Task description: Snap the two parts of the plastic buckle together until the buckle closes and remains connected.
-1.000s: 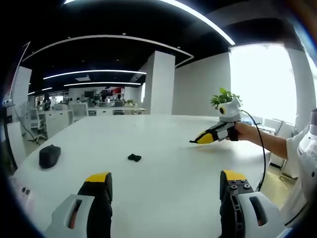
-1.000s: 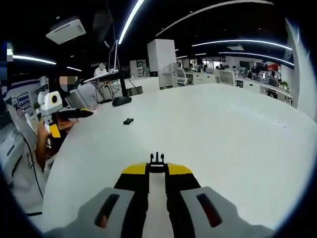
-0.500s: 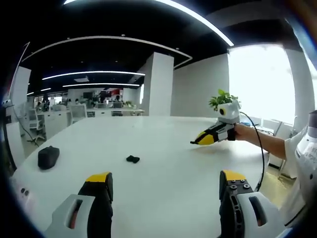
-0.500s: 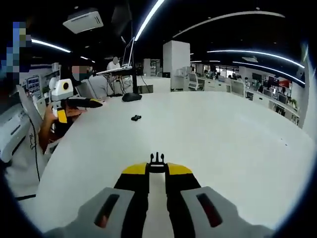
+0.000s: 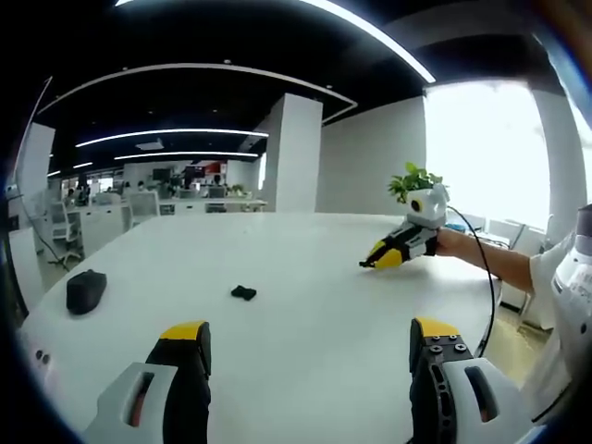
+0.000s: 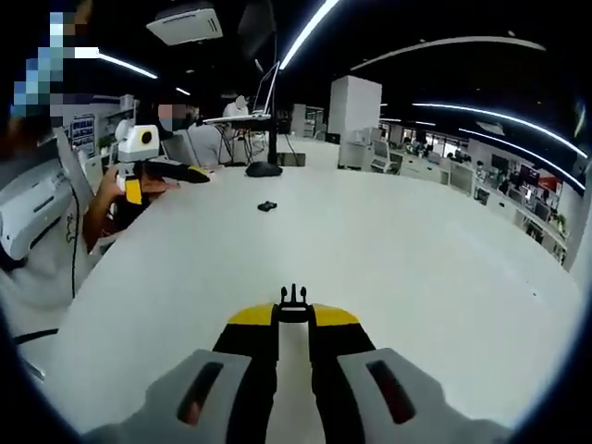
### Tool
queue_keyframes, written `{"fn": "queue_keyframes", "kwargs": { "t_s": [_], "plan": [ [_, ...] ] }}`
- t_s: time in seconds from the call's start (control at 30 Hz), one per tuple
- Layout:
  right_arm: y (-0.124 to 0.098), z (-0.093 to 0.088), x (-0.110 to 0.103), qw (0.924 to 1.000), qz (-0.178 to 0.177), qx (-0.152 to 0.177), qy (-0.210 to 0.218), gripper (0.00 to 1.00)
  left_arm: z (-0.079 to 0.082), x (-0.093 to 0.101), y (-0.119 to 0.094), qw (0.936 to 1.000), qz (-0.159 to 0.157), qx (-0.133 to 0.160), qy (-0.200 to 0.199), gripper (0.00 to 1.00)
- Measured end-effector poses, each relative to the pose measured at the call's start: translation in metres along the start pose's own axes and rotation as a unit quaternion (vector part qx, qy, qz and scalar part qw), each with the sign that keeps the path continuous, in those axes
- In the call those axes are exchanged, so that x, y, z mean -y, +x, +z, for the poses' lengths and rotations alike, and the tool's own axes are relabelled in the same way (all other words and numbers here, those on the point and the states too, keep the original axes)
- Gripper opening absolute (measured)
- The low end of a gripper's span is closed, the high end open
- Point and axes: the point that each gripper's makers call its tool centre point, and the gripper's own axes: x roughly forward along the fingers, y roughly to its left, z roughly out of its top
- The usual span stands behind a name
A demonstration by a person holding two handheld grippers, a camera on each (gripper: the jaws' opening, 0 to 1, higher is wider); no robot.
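Observation:
My right gripper (image 6: 293, 317) is shut on a small black pronged buckle part (image 6: 293, 297), whose prongs stick out past the yellow tips. The other black buckle part (image 6: 267, 205) lies loose on the white table (image 6: 416, 277), far ahead and slightly left. In the left gripper view that loose part (image 5: 243, 292) rests on the table ahead of my left gripper (image 5: 310, 333), which is open with nothing between its jaws. The right gripper (image 5: 368, 264) comes in from the right, held low over the table by a hand. The left gripper (image 6: 171, 178) appears at the far left of the right gripper view.
A black computer mouse (image 5: 85, 290) lies near the table's left edge, also seen beyond the loose part in the right gripper view (image 6: 264, 169). A potted plant (image 5: 416, 181) stands behind the right gripper. A seated person (image 6: 55, 231) is at the table edge. Office desks fill the background.
The right gripper view has swung, so the loose buckle part and mouse now sit nearer its centre line; the pronged part stays held. The left gripper has barely moved.

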Motion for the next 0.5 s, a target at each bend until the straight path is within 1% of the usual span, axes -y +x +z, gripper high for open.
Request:
{"fn": "queue_keyframes", "kwargs": {
  "t_s": [0.13,0.33,0.5],
  "plan": [
    [-0.0027,0.0018,-0.0008,0.9998,0.021,0.005,-0.003,0.11,-0.0013,0.0011,0.0002,1.0,-0.001,0.0,-0.003,0.9],
    [-0.0034,0.0011,-0.0056,0.9982,0.056,-0.003,-0.021,0.11,-0.0017,-0.0003,-0.0011,1.0,0.001,-0.001,-0.004,0.9],
    [-0.0034,-0.0006,-0.0045,0.9975,0.063,-0.013,-0.031,0.11,-0.0017,-0.0004,-0.0013,1.0,0.002,0.0,-0.004,0.9]
  ]
}}
